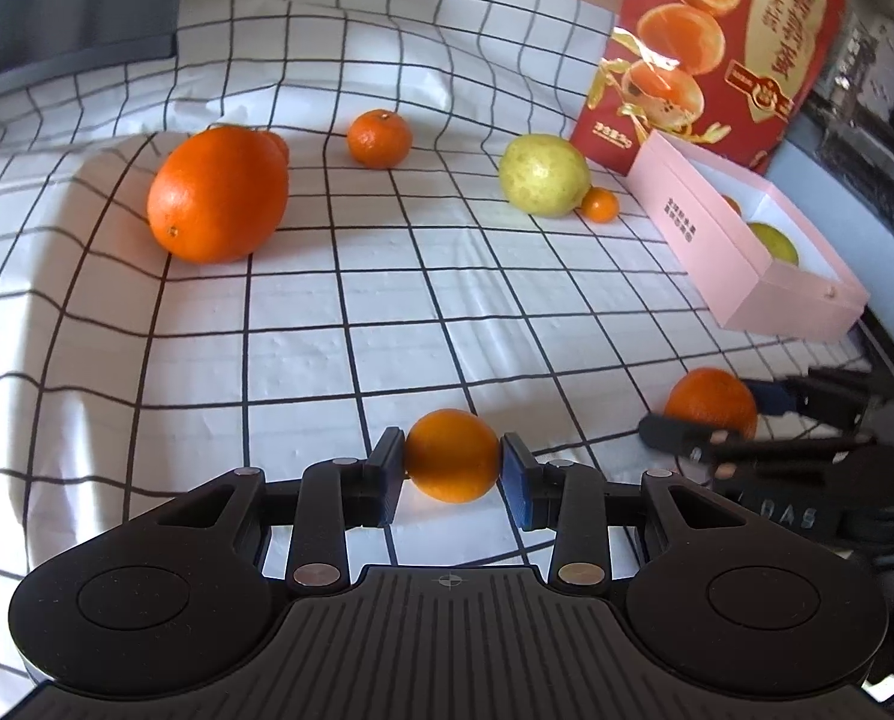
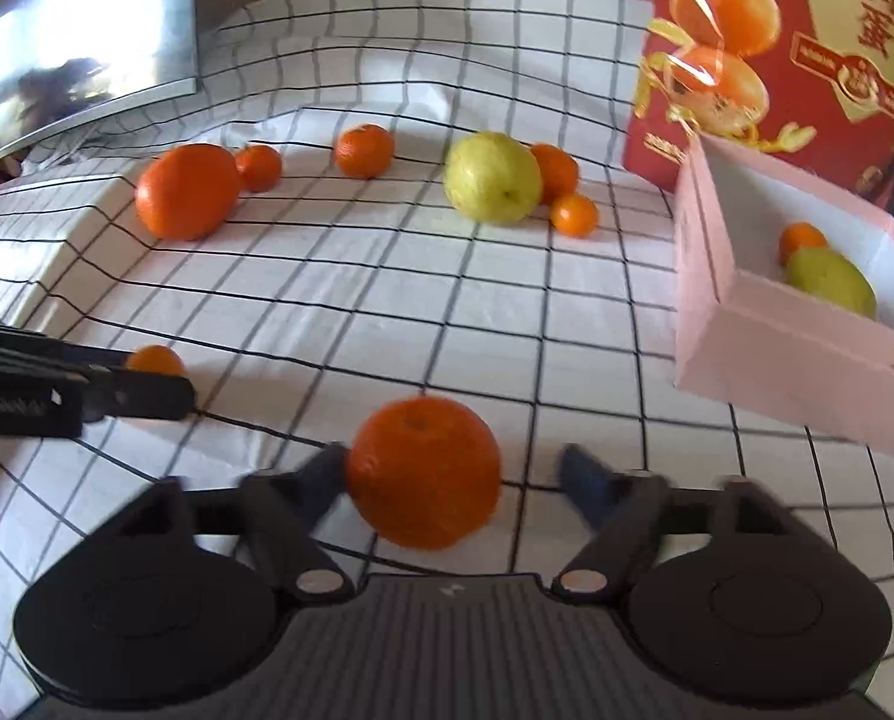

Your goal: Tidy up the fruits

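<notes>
My left gripper (image 1: 452, 467) is shut on a small orange (image 1: 452, 455) just above the checked cloth (image 1: 303, 324); it also shows at the left of the right wrist view (image 2: 147, 387). My right gripper (image 2: 453, 480) is open around a mandarin (image 2: 424, 471); its left finger touches the fruit and the right finger stands apart. The same mandarin (image 1: 711, 401) shows in the left wrist view between the right gripper's fingers (image 1: 675, 435). The pink box (image 2: 765, 336) at the right holds a green pear (image 2: 831, 282) and a small orange (image 2: 801, 239).
On the cloth farther back lie a big orange (image 1: 219, 195), a mandarin (image 1: 380, 138), a yellow-green pear (image 1: 544, 175) and a tiny orange (image 1: 600, 204). A red fruit carton (image 1: 717, 42) stands behind the pink box. A grey panel (image 2: 81, 42) is at the back left.
</notes>
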A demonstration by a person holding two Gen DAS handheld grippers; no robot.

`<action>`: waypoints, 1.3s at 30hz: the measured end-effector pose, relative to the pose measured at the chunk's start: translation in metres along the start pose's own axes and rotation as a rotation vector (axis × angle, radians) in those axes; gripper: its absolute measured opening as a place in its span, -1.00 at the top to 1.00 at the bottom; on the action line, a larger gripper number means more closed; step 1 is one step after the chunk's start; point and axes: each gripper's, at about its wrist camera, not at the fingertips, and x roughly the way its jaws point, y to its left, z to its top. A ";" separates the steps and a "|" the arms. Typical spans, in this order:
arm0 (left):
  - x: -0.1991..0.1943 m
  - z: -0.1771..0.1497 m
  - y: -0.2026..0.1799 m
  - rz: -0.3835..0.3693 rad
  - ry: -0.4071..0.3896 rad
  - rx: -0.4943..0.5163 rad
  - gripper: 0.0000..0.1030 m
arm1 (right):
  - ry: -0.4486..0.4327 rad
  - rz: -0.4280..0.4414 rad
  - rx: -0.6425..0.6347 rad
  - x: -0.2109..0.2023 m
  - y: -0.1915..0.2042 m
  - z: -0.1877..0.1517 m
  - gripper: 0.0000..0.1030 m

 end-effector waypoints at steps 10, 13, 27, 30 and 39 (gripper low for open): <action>0.000 0.000 0.001 0.006 -0.008 -0.009 0.24 | -0.009 -0.041 0.034 -0.020 -0.018 -0.001 0.09; 0.001 0.001 -0.003 0.022 -0.009 0.000 0.24 | -0.009 -0.077 0.064 -0.027 -0.034 -0.004 0.09; 0.005 0.069 -0.105 -0.224 -0.085 0.140 0.26 | -0.079 -0.257 0.187 -0.078 -0.130 -0.009 0.09; 0.006 0.118 -0.148 -0.258 -0.186 0.197 0.26 | -0.150 -0.275 0.170 -0.096 -0.151 0.020 0.09; 0.051 0.228 -0.258 -0.179 -0.237 0.290 0.26 | -0.191 -0.287 0.177 -0.099 -0.219 0.100 0.09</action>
